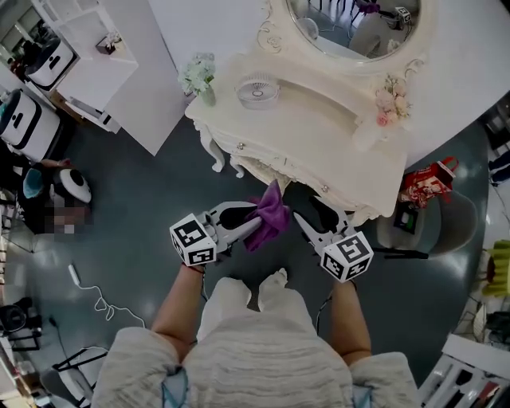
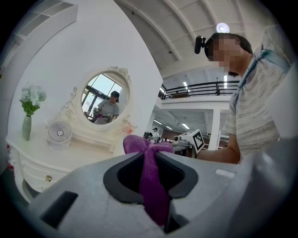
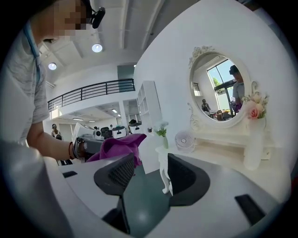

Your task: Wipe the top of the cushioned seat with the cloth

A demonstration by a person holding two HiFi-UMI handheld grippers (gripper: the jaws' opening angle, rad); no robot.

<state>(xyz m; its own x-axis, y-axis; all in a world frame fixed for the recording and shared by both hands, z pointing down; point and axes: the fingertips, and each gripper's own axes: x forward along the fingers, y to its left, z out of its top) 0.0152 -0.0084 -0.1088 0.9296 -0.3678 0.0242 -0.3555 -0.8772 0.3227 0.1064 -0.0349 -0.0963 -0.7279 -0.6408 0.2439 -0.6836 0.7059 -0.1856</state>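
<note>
**Fig. 1. Both grippers held level before the dressing table, cloth in the left**

Head view, my station's main feed. The left gripper (image 1: pixel 253 225) lies at 11 o'clock from the operator's body, and its jaws are clenched on the purple cloth (image 1: pixel 271 215). The cloth bunches out past the jaw tips toward 1 o'clock, hanging over the dark floor (image 1: pixel 159 183) just short of the table's front edge. In the left gripper view I see the same cloth (image 2: pixel 146 144) pinched upright between the two dark pads of the left gripper (image 2: pixel 150 165), with a knot of fabric standing above them.

The right gripper (image 1: pixel 309 211), at 1 o'clock from the body, is released. Its own view shows the jaws of the right gripper (image 3: pixel 151 174) standing apart with only floor between them, and the cloth (image 3: pixel 118 144) lies off at 10 o'clock.

The cream dressing table (image 1: pixel 319 135) stands at 12 o'clock. It carries an oval mirror (image 1: pixel 351 24), a small fan (image 1: pixel 257 92) and a vase of flowers (image 1: pixel 199 77).
</note>
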